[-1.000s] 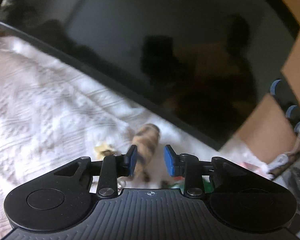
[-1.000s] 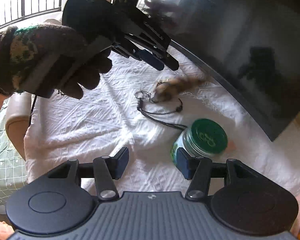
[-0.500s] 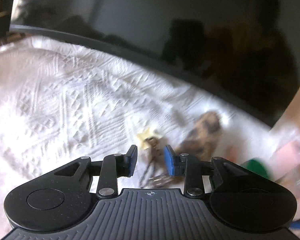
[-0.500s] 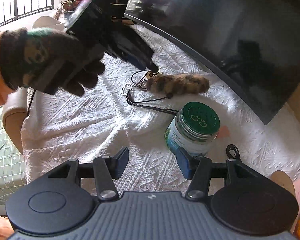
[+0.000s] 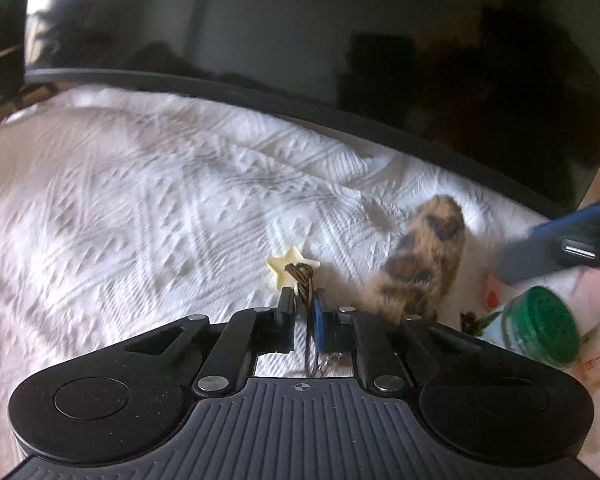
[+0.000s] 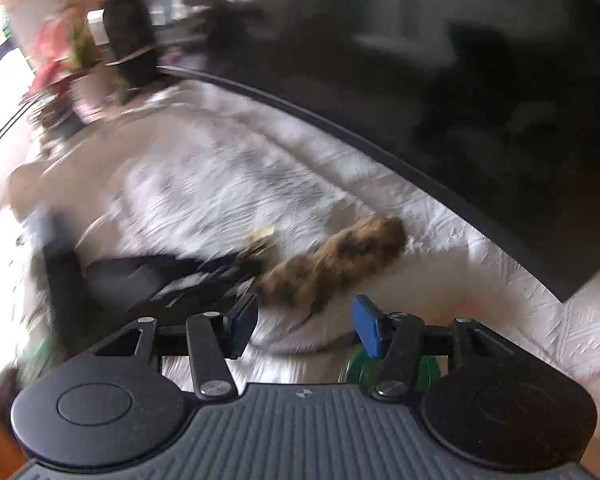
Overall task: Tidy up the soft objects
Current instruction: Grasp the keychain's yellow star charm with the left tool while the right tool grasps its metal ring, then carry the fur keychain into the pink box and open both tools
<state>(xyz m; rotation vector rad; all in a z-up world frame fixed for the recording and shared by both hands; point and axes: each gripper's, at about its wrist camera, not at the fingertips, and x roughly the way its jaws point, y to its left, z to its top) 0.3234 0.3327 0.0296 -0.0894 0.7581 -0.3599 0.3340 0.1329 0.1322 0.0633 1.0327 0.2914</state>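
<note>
Where they stood apart before, left tongs (image 5: 303, 309) now pinch brown cord (image 5: 300, 276)

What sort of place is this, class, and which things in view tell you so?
Probably a living room at home: a large dark screen stands on a surface under a white textured cloth, with potted plants by a bright window.

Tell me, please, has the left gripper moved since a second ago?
Yes: against the dark screen, the left gripper has dropped to the white cloth, onto the cord.
</note>
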